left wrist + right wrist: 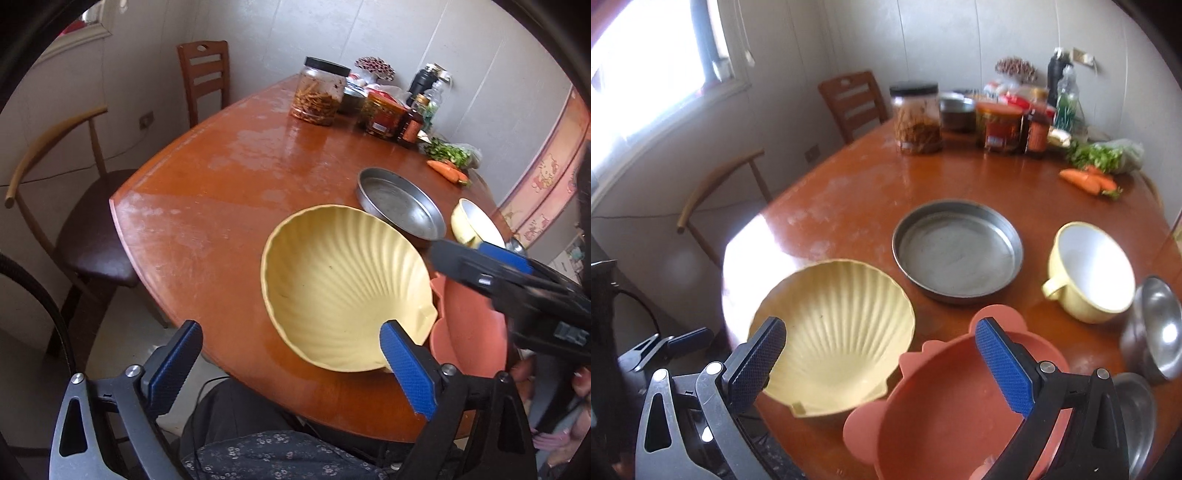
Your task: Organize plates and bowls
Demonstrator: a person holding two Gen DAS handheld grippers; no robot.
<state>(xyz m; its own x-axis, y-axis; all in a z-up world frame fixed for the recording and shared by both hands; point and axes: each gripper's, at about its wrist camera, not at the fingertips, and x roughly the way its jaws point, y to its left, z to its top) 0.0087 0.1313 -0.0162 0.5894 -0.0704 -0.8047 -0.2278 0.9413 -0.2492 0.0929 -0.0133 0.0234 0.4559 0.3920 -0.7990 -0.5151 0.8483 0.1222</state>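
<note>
A pale yellow shell-shaped bowl (343,284) sits near the front edge of the brown table (221,192). My left gripper (291,343) hovers at its near rim with the jaws wide apart. One finger overlaps the rim and the other hangs off the table edge; neither pad presses on the bowl. Beside the shell bowl (834,332) stands a pink bowl (942,413) with scalloped ears. My right gripper (882,347) spans both bowls, open and holding nothing, with its blue pad above the pink bowl. In the left wrist view the right gripper (458,254) reaches in from the right.
A round metal pan (956,247) lies mid-table, with a yellow handled cup-bowl (1089,273) to its right and a steel bowl (1156,328) at the right edge. Jars and bottles (960,118), greens and carrots (1089,181) crowd the back. Two chairs (92,221) stand on the left.
</note>
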